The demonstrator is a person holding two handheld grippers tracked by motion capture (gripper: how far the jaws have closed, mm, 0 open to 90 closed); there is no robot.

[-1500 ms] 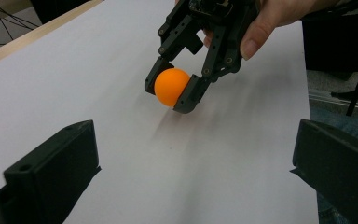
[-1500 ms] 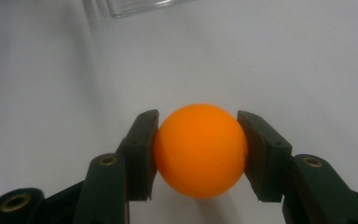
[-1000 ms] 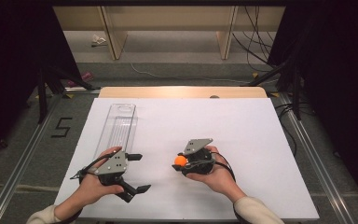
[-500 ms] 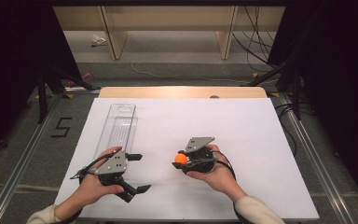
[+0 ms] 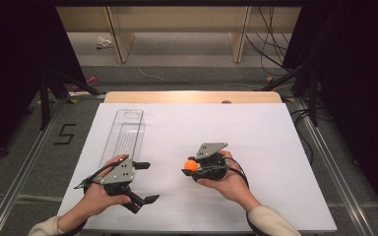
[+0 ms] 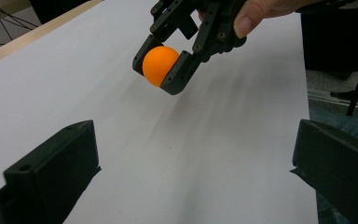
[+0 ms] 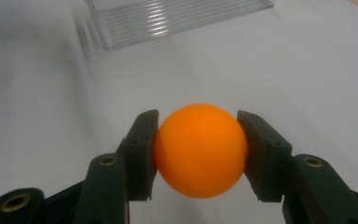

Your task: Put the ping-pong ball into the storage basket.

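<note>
Right gripper view: my right claw (image 7: 198, 154) is clamped on the ball (image 7: 200, 149). My left claw (image 5: 145, 182) stands apart. Nothing has moved since the earlier frame.

The high view looks forward and down from above the person's side, taking in the whole white surface (image 5: 256, 147) and both tools from well off. The left gripper view rides low on the left tool (image 5: 140, 182), looking along its jaws across the surface at the right tool (image 6: 177, 60) and the ball (image 6: 160, 64) ahead. The right gripper view sits very close behind the right tool's tips, the ball between them, facing the tray (image 7: 177, 18) beyond. All three share the ball.
</note>
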